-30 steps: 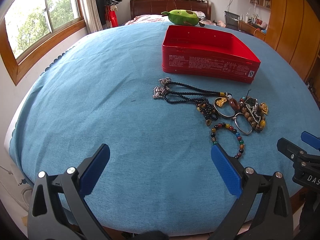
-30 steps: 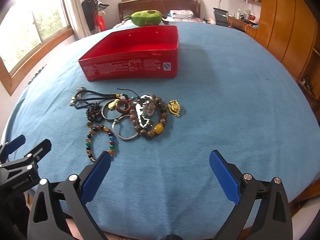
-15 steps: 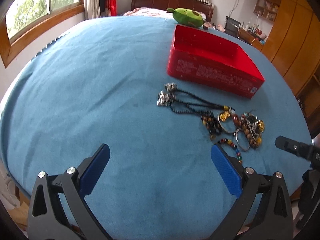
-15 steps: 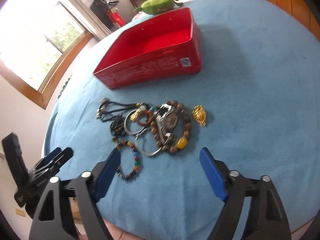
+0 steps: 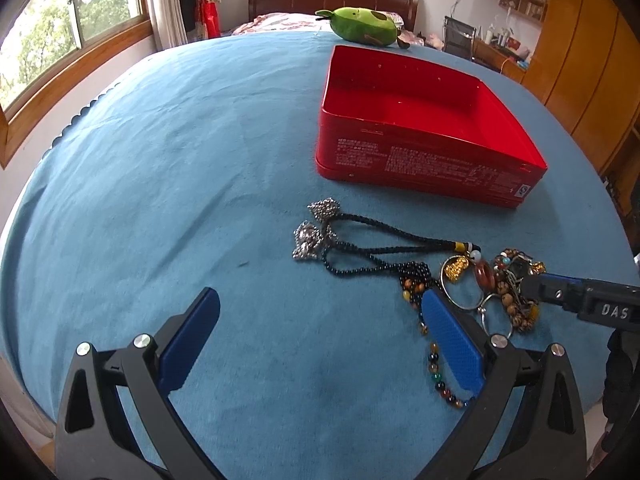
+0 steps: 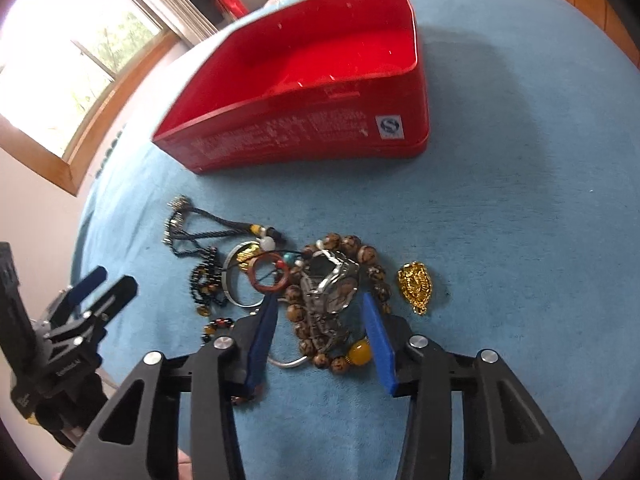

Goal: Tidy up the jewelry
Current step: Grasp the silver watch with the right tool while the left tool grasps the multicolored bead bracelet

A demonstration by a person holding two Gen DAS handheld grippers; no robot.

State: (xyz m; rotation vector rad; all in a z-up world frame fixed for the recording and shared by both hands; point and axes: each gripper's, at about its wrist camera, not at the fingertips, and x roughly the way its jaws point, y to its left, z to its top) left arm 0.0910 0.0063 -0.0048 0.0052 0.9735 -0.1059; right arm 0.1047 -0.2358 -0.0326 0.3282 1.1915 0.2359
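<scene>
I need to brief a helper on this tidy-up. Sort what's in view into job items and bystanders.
Part of the job:
- red tin, empty
- wooden bead bracelet
- silver watch
- gold pendant
- silver bangle
- black cord necklace
- coloured bead bracelet

Just lying about:
- green plush toy
- blue cloth

"DAS" in white letters marks the right gripper [image 5: 576, 300]; the red box's [image 6: 304, 128] side print stays illegible.

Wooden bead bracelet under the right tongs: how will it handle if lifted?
The wooden bead bracelet is a strung loop, so probably floppy; it would sag from the grip point. A silvery piece lies on it, so that may drag along. Its round beads could slip between the right tongs' flat pads.
</scene>
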